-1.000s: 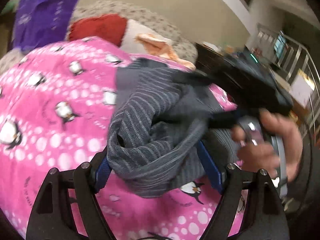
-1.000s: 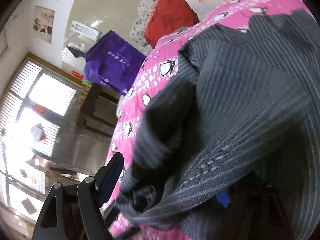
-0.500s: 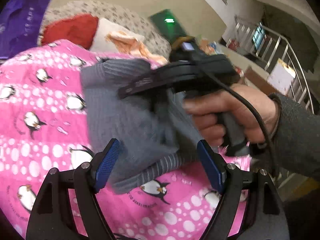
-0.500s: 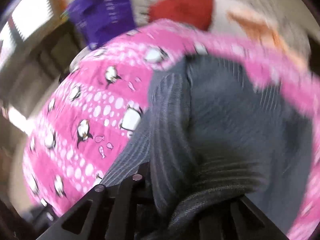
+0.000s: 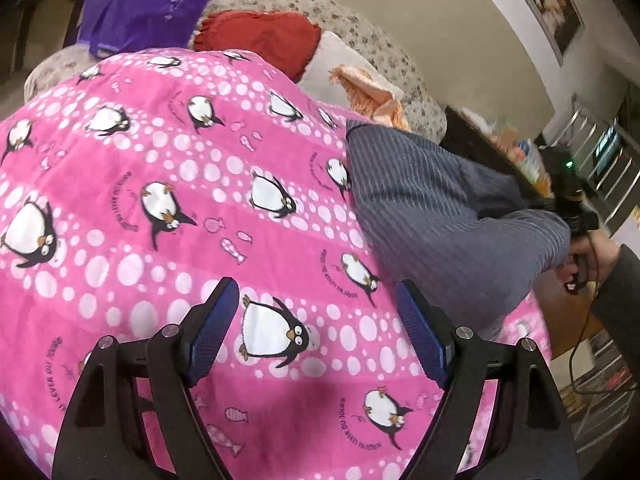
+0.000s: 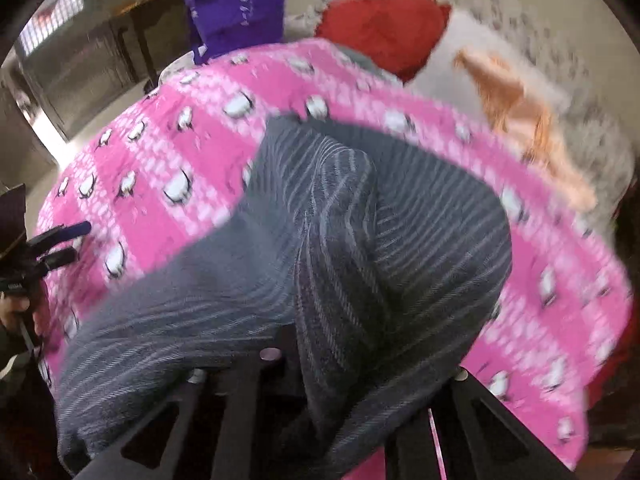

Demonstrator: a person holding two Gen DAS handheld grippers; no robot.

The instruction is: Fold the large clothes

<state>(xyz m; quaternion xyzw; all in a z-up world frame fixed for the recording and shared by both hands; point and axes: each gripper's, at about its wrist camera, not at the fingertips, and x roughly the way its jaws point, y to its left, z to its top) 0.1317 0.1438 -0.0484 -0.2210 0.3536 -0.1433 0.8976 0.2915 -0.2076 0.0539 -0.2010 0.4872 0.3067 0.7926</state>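
Note:
A grey striped garment (image 5: 432, 216) lies bunched on a pink penguin blanket (image 5: 160, 200), toward its right side. My left gripper (image 5: 320, 332) is open and empty, its blue pads (image 5: 212, 328) over bare blanket to the left of the garment. In the right wrist view the garment (image 6: 320, 280) drapes over my right gripper (image 6: 320, 364) and hides the fingertips; the cloth bunches between the fingers. The right gripper also shows at the far right of the left wrist view (image 5: 572, 216), at the garment's edge. The left gripper shows at the left edge of the right wrist view (image 6: 60, 244).
A red cushion (image 5: 256, 36), a white cushion with an orange fringed cloth (image 5: 368, 92) and a purple bag (image 5: 152, 0) sit behind the blanket. A dark table with items (image 5: 500, 152) stands to the right. Flowered upholstery (image 5: 360, 32) runs along the back.
My left gripper has let go of the garment and drawn back to the left over bare blanket. The right gripper has carried the garment to the right side.

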